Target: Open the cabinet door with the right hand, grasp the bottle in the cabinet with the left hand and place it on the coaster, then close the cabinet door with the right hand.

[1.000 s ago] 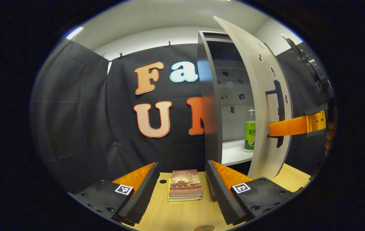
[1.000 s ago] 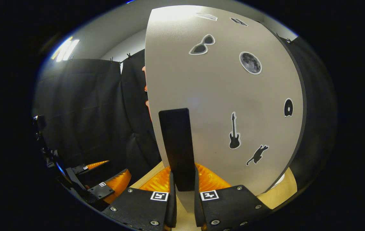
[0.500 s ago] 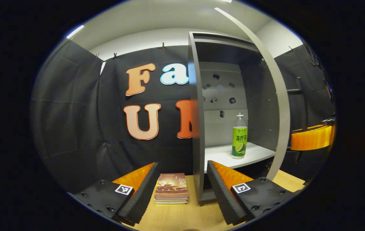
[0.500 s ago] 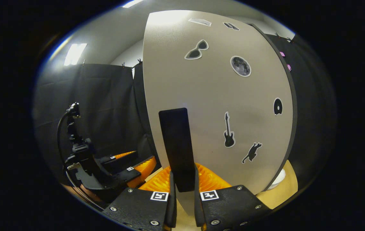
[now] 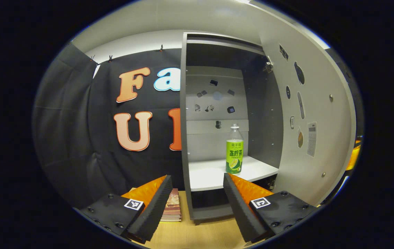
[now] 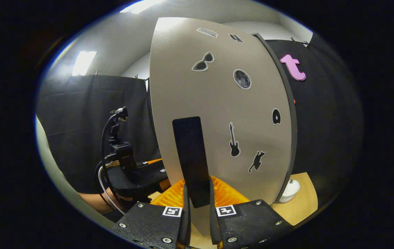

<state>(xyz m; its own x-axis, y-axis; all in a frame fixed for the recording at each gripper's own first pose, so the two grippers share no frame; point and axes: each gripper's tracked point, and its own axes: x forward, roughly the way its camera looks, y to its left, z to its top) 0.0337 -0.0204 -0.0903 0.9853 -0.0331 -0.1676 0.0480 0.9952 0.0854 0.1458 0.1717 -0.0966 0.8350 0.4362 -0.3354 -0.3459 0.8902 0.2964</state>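
Black and flat, the door handle stands upright between the two fingers of the right gripper, which press on it from both sides. Outward from that grip, the pale grey cabinet door stands swung open, with small dark stickers on its face: sunglasses, a moon, a guitar, a cat. To its left in the right gripper view, the left gripper hangs farther off with a cable looping from it and a hand behind it.

In the left gripper view, the left gripper has its jaws spread wide with nothing between them. They frame the foot of the cabinet, which stands on a light wooden table. A small stack of books lies on the table just left of the cabinet's base. Black cloth walls the booth behind, under a white ceiling.

The cabinet is grey inside with a white shelf. The bottle stands upright on that shelf, towards its right, clear with a green label and a pale cap. The open door shows its inner face at the right. A white object sits on the table past the door's edge in the right gripper view.
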